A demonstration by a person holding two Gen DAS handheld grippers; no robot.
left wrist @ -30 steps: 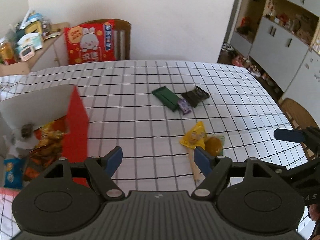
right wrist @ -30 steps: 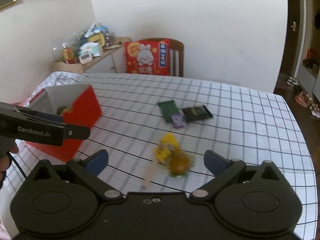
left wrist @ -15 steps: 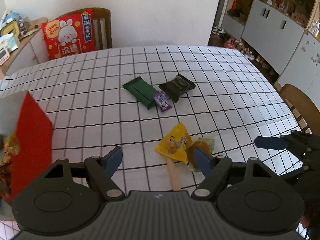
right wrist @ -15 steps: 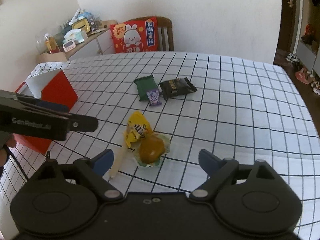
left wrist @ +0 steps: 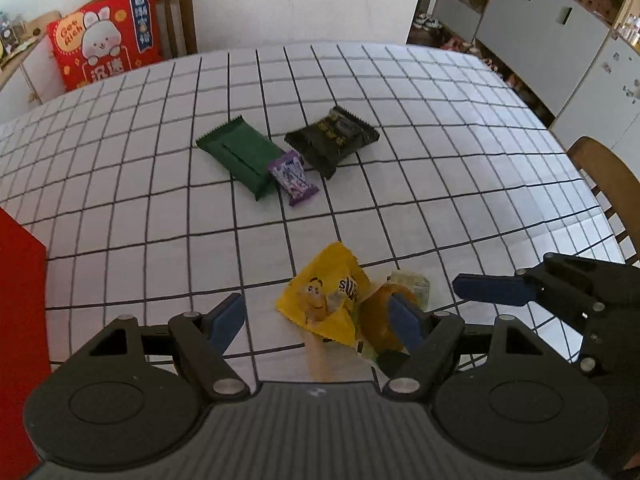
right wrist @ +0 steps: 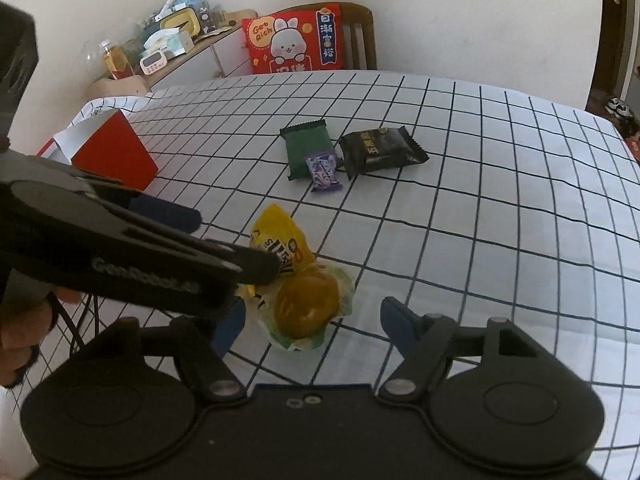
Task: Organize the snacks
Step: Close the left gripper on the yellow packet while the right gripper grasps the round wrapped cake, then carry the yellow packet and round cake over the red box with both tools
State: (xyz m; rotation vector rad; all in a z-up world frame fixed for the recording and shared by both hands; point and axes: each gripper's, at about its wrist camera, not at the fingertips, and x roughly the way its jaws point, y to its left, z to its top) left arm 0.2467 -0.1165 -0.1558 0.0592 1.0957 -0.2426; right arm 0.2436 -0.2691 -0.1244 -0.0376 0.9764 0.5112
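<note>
Left wrist view, left to right: red box (left wrist: 18, 320) at the edge; left gripper (left wrist: 316, 316) spread wide, low over the yellow candy packet (left wrist: 324, 304) and the clear-wrapped orange pastry (left wrist: 384, 320) just beside it; right gripper (left wrist: 496, 290) hovering at far right. Farther back, green packet (left wrist: 240, 156), small purple sweet (left wrist: 294, 178), black packet (left wrist: 332, 140), huddled close. Right wrist view: right gripper (right wrist: 308, 320) equally wide, framing the pastry. Probably light, crinkly, slippery film throughout; pastry likely soft, easily squashed. Best pinched by a flat crimped edge or packet corner, gently, not across the filling.
</note>
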